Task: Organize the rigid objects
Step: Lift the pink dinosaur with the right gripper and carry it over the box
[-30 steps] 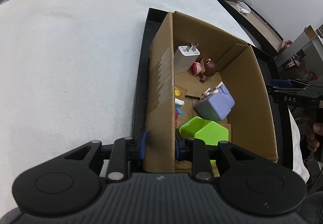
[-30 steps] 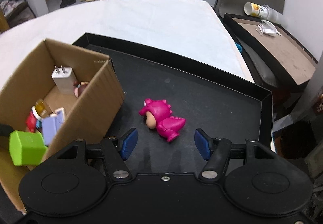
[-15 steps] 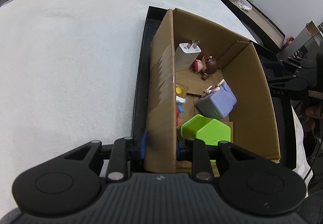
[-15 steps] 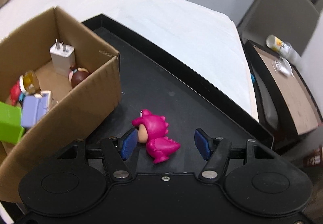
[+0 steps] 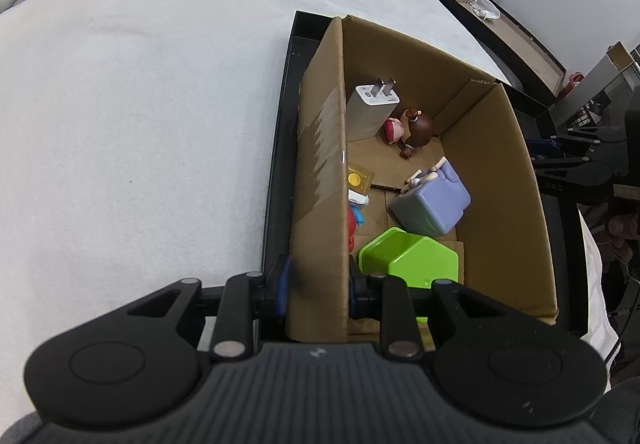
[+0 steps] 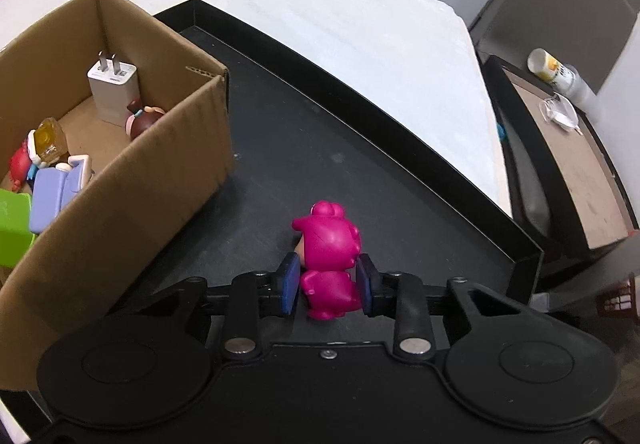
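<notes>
Your right gripper is clamped on the pink dinosaur toy, blue pads pressed to both its sides. The toy sits on the black tray, near edge, right of the cardboard box.

Your left gripper is clenched on the box's left wall at the near corner, one finger outside, one inside.

The box stands on the tray's left part, on the white cloth. Inside the box:
- white charger, prongs up, far left corner
- brown-haired figurine just beside the charger
- purple block toy in the middle
- green block at the near end, just beside your inner finger
- small amber piece and red figure against the left wall, partly hidden
</notes>
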